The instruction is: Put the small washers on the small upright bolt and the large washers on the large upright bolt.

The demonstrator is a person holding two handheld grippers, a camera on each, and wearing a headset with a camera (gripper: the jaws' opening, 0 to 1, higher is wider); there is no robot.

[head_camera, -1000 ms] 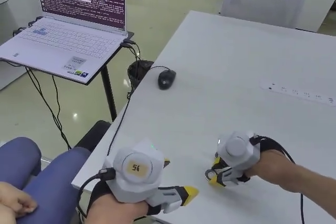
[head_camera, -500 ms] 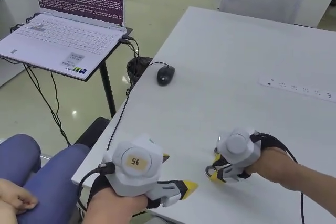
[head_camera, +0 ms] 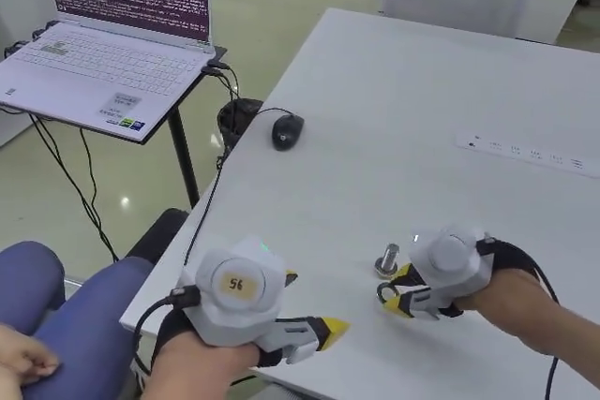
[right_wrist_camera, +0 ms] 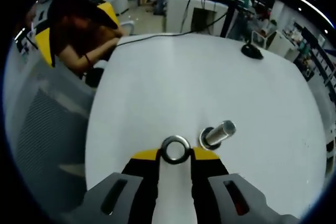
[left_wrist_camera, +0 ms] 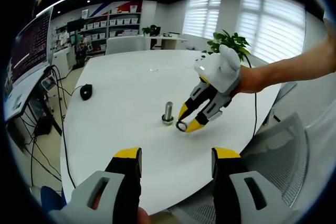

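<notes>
Near the lower right of the head view, the right gripper (head_camera: 392, 297) is clenched on a round silver metal washer (head_camera: 383, 294), which sits pinched between its yellow-tipped jaws just above the white table (head_camera: 394, 119). Just above and left of those jaws in that frame stands a silver steel bolt (head_camera: 387, 259), upright on its head on the tabletop.

At the bottom centre of the right gripper view, the right gripper (right_wrist_camera: 175, 155) holds the washer (right_wrist_camera: 165, 148) flat at the jaw tips, and the bolt (right_wrist_camera: 218, 132) rises just to the right of it; the washer is beside the bolt, not around it.

Centre frame in the left gripper view, the right gripper (left_wrist_camera: 188, 121) comes in from the upper right with the washer (left_wrist_camera: 181, 126) at its tips, just below and right of the bolt (left_wrist_camera: 168, 113). Along the bottom edge, the left gripper (left_wrist_camera: 176, 156) is released, its two jaws spread wide with nothing between them. It lies at the lower left of the head view (head_camera: 311, 303), over the table's near edge.

A black computer mouse (head_camera: 286, 130) rests on the table at centre left of the head view, a white power strip (head_camera: 525, 153) lies at the right, and an open silver laptop (head_camera: 103, 53) fills the upper left corner.
</notes>
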